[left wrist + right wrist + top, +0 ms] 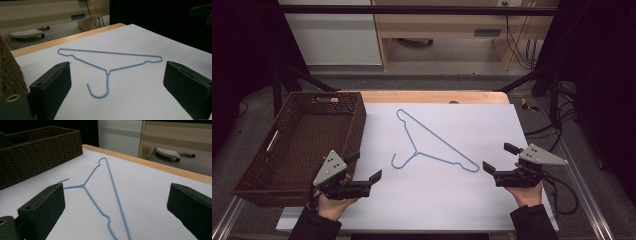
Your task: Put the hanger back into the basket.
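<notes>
In the right gripper view, the blue wire hanger (pixel 110 192) runs off the bottom edge at 6 o'clock, its near corner cut off, and its hook passes behind the left jaw at 9 o'clock. The wicker basket (pixel 10 72) is cropped at 9 o'clock in the left gripper view.

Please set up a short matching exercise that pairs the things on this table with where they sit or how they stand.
Things:
1. blue wire hanger
2. wicker basket
3. left gripper
4. white sheet

Places or states:
A. at the table's left edge, nothing in it
B. covers the tabletop
C. lies flat mid-table
D. open beside the basket

Pairs: 1-C, 2-A, 3-D, 4-B
</notes>
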Available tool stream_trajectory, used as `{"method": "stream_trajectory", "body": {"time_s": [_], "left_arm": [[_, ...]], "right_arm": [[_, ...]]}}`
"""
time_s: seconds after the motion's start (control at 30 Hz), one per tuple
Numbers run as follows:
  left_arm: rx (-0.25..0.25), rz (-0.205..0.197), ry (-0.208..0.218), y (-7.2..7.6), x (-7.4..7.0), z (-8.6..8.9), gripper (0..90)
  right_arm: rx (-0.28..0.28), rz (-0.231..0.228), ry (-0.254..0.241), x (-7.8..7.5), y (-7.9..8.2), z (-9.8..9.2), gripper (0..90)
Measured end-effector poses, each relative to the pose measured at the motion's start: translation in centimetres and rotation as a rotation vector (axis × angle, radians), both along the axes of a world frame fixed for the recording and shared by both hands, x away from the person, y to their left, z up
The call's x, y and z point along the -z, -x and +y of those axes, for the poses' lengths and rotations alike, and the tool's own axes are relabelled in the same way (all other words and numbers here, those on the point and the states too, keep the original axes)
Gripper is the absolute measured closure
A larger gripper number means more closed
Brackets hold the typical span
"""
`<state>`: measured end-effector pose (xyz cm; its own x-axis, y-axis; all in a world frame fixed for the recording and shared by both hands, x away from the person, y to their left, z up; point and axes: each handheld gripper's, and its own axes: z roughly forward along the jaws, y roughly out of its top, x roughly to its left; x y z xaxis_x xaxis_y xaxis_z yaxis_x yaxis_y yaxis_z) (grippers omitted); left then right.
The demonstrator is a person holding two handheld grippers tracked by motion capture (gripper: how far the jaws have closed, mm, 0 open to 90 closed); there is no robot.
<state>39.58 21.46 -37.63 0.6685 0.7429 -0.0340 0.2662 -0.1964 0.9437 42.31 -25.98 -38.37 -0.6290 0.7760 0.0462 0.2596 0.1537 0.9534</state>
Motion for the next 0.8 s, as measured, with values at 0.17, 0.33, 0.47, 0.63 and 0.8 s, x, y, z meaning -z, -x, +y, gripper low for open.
{"method": "stream_trajectory", "body": {"time_s": [0.17, 0.33, 0.47, 0.63, 0.8], "left_arm": [[0.021, 0.021, -0.015, -0.2, 0.9, -0.9, 7.6], [0.033, 0.036, -0.032, -0.4, 1.5, -1.3, 7.6], [0.034, 0.038, -0.029, -0.4, 1.7, -1.3, 7.6], [0.035, 0.041, -0.031, -0.5, 1.8, -1.1, 7.6], [0.029, 0.036, -0.025, -0.5, 1.5, -0.7, 7.7]], "right_arm": [[-0.047, 0.025, 0.058, 0.3, -0.8, 2.1, 2.7], [-0.093, 0.068, 0.118, 0.6, -2.1, 4.7, 2.8], [-0.127, 0.098, 0.152, 0.8, -3.6, 6.9, 3.9], [-0.162, 0.152, 0.19, 1.8, -5.9, 9.8, 6.8], [-0.17, 0.204, 0.245, 3.4, -8.3, 11.9, 8.9]]}}
